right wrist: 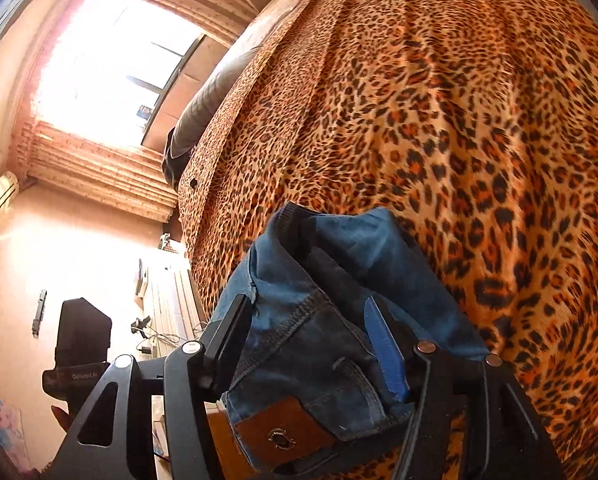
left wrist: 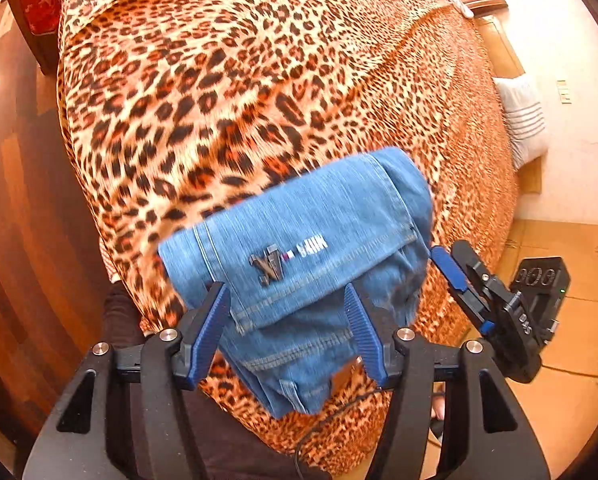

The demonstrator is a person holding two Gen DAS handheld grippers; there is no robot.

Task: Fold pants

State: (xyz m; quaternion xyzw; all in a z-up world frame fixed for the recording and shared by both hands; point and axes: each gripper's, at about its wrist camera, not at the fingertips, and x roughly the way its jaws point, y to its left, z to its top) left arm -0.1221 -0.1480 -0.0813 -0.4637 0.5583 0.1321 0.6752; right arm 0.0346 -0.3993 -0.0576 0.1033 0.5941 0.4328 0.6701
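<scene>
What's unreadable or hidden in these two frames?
- Left wrist view: the white print on the jeans is motion-blurred, illegible.
- Left wrist view: whether the left hand-held gripper actually pinches denim; the folded cloth covers its fingertips.
- Right wrist view: the stamp on the leather patch is too small; the right hand-held gripper hides the folds beneath.
- Both views: the bedspread runs off frame.

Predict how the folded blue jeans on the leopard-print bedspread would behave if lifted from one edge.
The jeans would probably sag and unfold, since loose layers already droop at the near edge. The stacked denim looks thick, so likely heavy for its size. The textured cloth seems unlikely to slip.
</scene>
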